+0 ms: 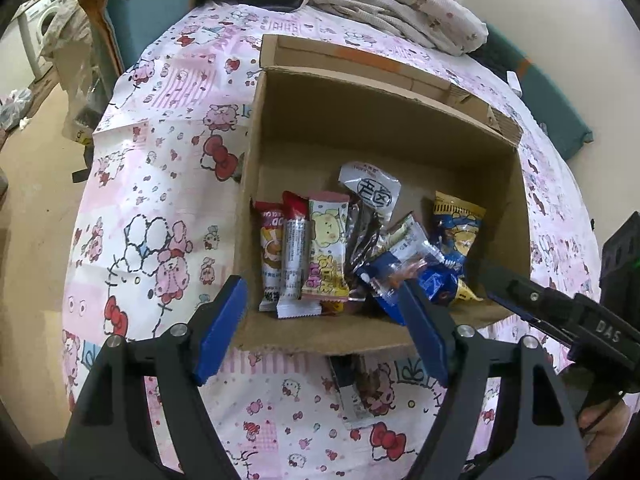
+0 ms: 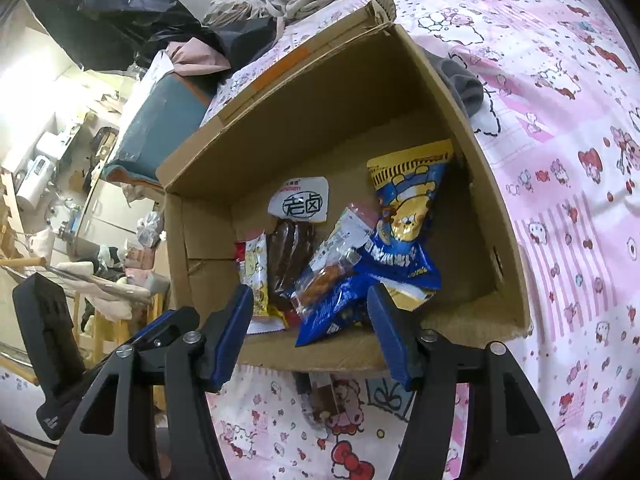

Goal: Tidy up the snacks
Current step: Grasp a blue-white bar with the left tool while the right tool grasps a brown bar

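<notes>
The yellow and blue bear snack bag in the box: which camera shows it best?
The right wrist view: the yellow and blue bear bag lies nearly unobstructed against the right wall of the cardboard box. In the left wrist view the bag appears smaller, with its lower part behind the right gripper.

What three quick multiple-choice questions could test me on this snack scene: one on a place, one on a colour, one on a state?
1. Where do most snack packets lie?
A. in the cardboard box
B. on a shelf
C. in a drawer

2. What colour are the left gripper pads?
A. red
B. blue
C. green

3. How do the right gripper jaws stand?
A. clamped on a packet
B. apart, holding nothing
C. clamped on the box flap

Answers: A, packets pile on the box floor; B, both pads are blue; B, no packet sits between its pads.
</notes>
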The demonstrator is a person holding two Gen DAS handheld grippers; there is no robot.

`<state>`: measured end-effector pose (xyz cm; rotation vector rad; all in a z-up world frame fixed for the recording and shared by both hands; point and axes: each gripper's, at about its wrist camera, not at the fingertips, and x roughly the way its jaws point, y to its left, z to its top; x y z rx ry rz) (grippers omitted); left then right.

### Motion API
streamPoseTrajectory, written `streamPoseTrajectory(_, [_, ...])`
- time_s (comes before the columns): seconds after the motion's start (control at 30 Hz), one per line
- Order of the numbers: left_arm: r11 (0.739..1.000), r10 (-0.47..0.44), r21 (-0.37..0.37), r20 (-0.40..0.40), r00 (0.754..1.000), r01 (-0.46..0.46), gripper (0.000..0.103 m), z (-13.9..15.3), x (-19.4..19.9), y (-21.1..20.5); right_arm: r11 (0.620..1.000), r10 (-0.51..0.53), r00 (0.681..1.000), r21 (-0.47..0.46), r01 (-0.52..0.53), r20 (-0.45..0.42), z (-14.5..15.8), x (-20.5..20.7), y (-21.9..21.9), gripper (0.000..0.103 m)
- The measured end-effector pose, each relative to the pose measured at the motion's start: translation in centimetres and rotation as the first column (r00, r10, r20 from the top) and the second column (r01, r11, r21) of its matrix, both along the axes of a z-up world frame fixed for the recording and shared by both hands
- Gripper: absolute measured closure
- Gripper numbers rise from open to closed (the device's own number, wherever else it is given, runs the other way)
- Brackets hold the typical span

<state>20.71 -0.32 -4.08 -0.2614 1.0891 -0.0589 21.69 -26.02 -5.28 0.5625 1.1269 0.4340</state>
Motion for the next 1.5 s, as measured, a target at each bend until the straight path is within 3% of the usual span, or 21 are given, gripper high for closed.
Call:
streamPoseTrajectory(0.27, [0.998,0.002,0.056,0.012,1.0,-0.003,0.028,0.8,-2.2,0.5,0.997,0.083,0.997,-0.007,-0.083,0.01,0.9,-3.3,1.7,0.041])
streamPoseTrajectory(0.4, [0.997,0.055,0.055,-0.032,0.998,-0.053,0.028,0.1,-3.6,1.4,0.982,0.178,0.982,-0.052,-0.181,-0.061,-0.7,-4.4,3.9,0.041])
streamPoseTrajectory(0.53, [0.995,0.091,0.047,-0.082,0.992,-0.088,0.028,-1.0,-5.4,2.0,0.951,0.227,0.967,-0.19,-0.245,-0.112,-3.2,-3.9,6.5,0.042])
streamPoseTrajectory(0.73, [0.994,0.105,0.051,-0.116,0.988,-0.099,0.028,-2.2,-7.0,2.3,0.89,0.289,0.938,-0.307,-0.338,-0.193,-7.1,-2.7,9.6,0.053])
streamPoseTrajectory(0.83, [0.993,0.105,0.06,-0.127,0.986,-0.098,0.028,-2.8,-7.0,2.3,0.875,0.294,0.93,-0.33,-0.354,-0.218,-8.1,-2.5,10.2,0.072])
streamPoseTrajectory(0.87, [0.993,0.108,0.063,-0.128,0.986,-0.101,0.028,-3.0,-6.8,2.4,0.853,0.311,0.924,-0.365,-0.374,-0.222,-8.2,-2.6,10.5,0.086])
streamPoseTrajectory(0.9, [0.992,0.12,0.063,-0.129,0.984,-0.112,0.028,-3.2,-6.7,2.4,0.844,0.317,0.923,-0.379,-0.379,-0.218,-8.2,-2.8,10.5,0.086])
streamPoseTrajectory(1.07, [0.988,0.15,0.054,-0.154,0.977,-0.143,0.028,-4.0,-5.9,2.3,0.836,0.31,0.923,-0.398,-0.378,-0.227,-8.2,-3.5,9.3,0.086])
streamPoseTrajectory(1.17, [0.984,0.172,0.081,-0.179,0.969,-0.159,0.028,-4.7,-5.8,2.6,0.832,0.374,0.887,-0.324,-0.45,-0.27,-8.7,-4.9,10.4,0.086])
streamPoseTrajectory(1.2, [0.983,0.179,0.068,-0.192,0.965,-0.168,0.028,-4.9,-5.8,2.9,0.836,0.42,0.86,-0.246,-0.491,-0.288,-8.7,-5.9,11.1,0.086])
streamPoseTrajectory(1.27, [0.982,0.186,0.029,-0.222,0.957,-0.184,0.028,-5.5,-6.0,3.3,0.852,0.442,0.844,-0.153,-0.501,-0.305,-8.9,-6.7,11.5,0.086])
streamPoseTrajectory(1.43, [0.987,0.16,0.046,-0.25,0.955,-0.153,0.029,-6.7,-5.9,2.6,0.905,0.333,0.903,-0.176,-0.387,-0.272,-7.5,-6.4,8.5,0.086])
streamPoseTrajectory(1.5, [0.99,0.139,0.045,-0.267,0.954,-0.132,0.034,-7.5,-5.7,1.8,0.918,0.298,0.918,-0.185,-0.351,-0.263,-7.4,-6.4,7.1,0.086])
